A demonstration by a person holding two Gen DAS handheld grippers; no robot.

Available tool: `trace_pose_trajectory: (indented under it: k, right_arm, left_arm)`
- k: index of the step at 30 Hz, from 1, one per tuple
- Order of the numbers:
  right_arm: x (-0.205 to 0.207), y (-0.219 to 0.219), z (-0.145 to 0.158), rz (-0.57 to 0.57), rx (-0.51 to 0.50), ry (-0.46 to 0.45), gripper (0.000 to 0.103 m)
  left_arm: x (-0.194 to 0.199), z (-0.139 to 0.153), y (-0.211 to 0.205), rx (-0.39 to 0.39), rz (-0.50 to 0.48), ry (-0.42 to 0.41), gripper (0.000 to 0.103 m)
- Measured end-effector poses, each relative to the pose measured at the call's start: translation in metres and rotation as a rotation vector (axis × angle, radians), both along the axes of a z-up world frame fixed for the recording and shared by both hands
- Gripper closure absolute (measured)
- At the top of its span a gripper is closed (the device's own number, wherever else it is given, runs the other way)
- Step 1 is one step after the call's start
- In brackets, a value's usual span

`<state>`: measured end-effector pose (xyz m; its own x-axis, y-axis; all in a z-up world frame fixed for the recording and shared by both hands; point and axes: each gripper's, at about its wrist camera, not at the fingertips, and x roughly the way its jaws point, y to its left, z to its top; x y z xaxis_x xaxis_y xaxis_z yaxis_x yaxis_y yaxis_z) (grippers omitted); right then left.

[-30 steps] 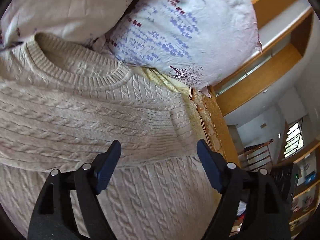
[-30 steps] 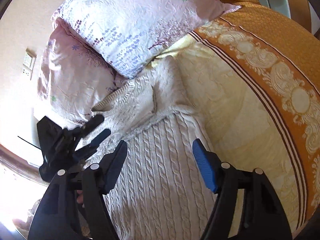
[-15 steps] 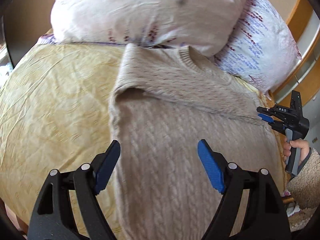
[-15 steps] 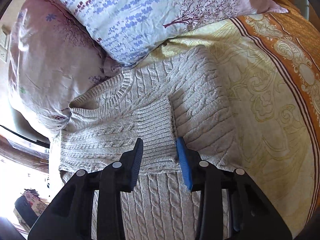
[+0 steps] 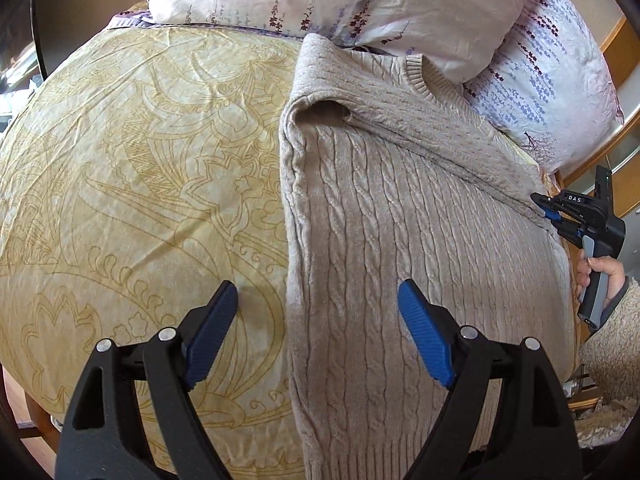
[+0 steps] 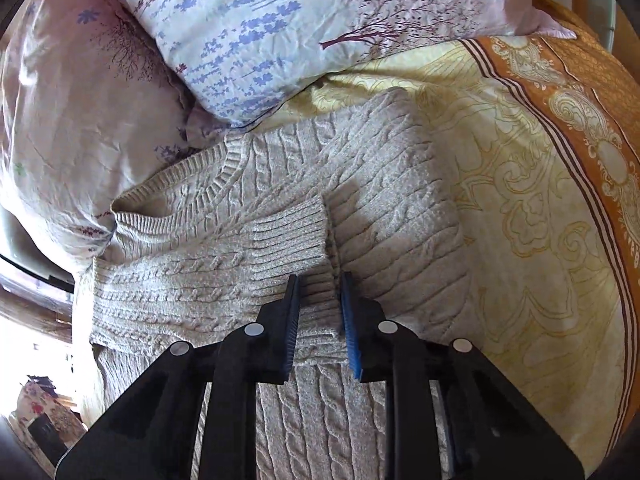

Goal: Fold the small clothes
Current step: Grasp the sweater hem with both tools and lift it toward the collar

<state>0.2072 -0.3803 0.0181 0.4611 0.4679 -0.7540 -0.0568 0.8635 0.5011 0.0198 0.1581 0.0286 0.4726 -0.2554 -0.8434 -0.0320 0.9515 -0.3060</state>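
My right gripper (image 6: 320, 320) pinches the cuff (image 6: 292, 236) of the sweater (image 5: 400, 220) lying on the bed (image 5: 140, 160) near the far pillows (image 5: 360, 0), so I can move that sleeve, while my left gripper (image 5: 316, 332) hangs wide open over the sweater's left edge.

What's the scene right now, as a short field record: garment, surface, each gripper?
garment: beige cable-knit sweater, lying flat, both sleeves folded across the chest
surface: yellow patterned bedspread, two floral pillows at the collar end
left gripper: open, above the sweater's side edge, holding nothing
right gripper: fingers nearly shut around the ribbed cuff of the top sleeve
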Motion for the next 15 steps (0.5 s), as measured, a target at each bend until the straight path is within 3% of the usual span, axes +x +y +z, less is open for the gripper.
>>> trace_pose_trajectory:
  k: [2, 10, 15]
  right_arm:
    - [-0.002, 0.004, 0.002, 0.047, 0.002, -0.013, 0.093]
    - [-0.003, 0.007, 0.050, 0.007, -0.128, -0.237, 0.096]
    - [0.013, 0.009, 0.011, 0.026, -0.215, -0.071, 0.095]
  left_arm:
    - [0.000, 0.000, -0.004, 0.004, -0.016, 0.000, 0.020]
    - [0.004, -0.002, -0.006, 0.003, -0.038, 0.002, 0.019]
    - [0.002, -0.002, -0.007, -0.019, -0.042, 0.004, 0.019]
